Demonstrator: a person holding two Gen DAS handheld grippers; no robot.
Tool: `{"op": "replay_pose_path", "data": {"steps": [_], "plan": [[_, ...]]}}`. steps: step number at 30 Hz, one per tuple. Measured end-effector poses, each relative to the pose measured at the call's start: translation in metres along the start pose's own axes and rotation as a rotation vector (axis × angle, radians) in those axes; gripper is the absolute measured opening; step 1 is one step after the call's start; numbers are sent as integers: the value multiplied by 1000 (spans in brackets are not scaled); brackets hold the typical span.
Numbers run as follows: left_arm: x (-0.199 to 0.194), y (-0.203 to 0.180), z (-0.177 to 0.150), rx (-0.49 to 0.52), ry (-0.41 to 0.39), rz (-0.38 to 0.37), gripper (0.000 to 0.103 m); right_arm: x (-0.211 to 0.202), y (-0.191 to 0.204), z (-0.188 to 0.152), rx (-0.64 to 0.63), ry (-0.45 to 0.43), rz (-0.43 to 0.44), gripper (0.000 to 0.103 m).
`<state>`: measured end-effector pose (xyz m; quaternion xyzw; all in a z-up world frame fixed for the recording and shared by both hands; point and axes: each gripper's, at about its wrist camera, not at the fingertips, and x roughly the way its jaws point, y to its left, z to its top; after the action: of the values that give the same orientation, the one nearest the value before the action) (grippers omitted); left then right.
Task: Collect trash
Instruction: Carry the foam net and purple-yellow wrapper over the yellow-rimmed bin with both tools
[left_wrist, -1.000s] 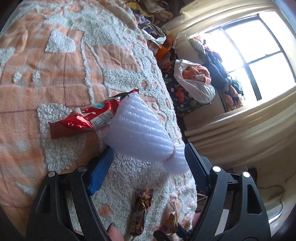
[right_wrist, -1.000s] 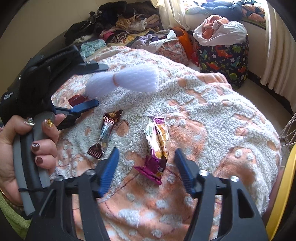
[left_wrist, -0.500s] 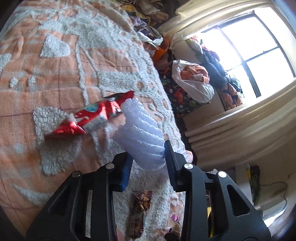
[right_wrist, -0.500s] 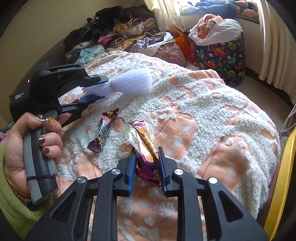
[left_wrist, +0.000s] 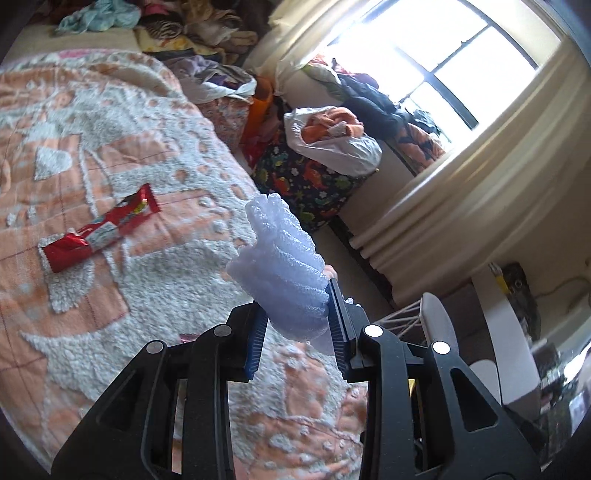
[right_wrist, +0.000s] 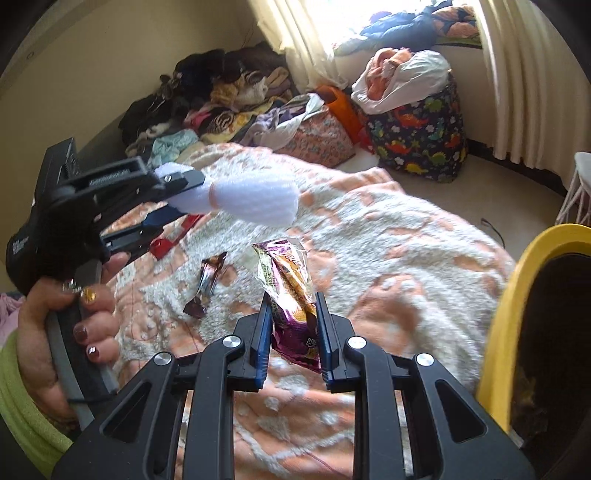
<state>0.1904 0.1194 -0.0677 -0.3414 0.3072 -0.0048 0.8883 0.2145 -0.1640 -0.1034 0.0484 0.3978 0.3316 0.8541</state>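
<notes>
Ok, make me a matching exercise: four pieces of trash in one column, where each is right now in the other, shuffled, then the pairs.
Things:
1. white foam wrap
2. purple snack wrapper
3. red wrapper
4. brown wrapper

Places:
A. flat on the bedspread, near the far side
B. clamped in the right gripper
C. on the bedspread just beyond the right gripper
D. clamped in the left gripper

Pairs: 1-D, 2-B, 3-A, 4-C
</notes>
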Motion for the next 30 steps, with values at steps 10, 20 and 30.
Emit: {"op": "replay_pose_path", "data": {"steps": [10,20,30], "plan": [[6,-48,-23,125,35,-37,24,-38,-34,-1,84,-64,-36,21],[10,-84,-39,230,55,-66,24,-69,-65,-6,145,-116,-69,21],[12,-112,-58,307,77,-97,24,-93,-89,-13,205,-157,-107,21]]}}
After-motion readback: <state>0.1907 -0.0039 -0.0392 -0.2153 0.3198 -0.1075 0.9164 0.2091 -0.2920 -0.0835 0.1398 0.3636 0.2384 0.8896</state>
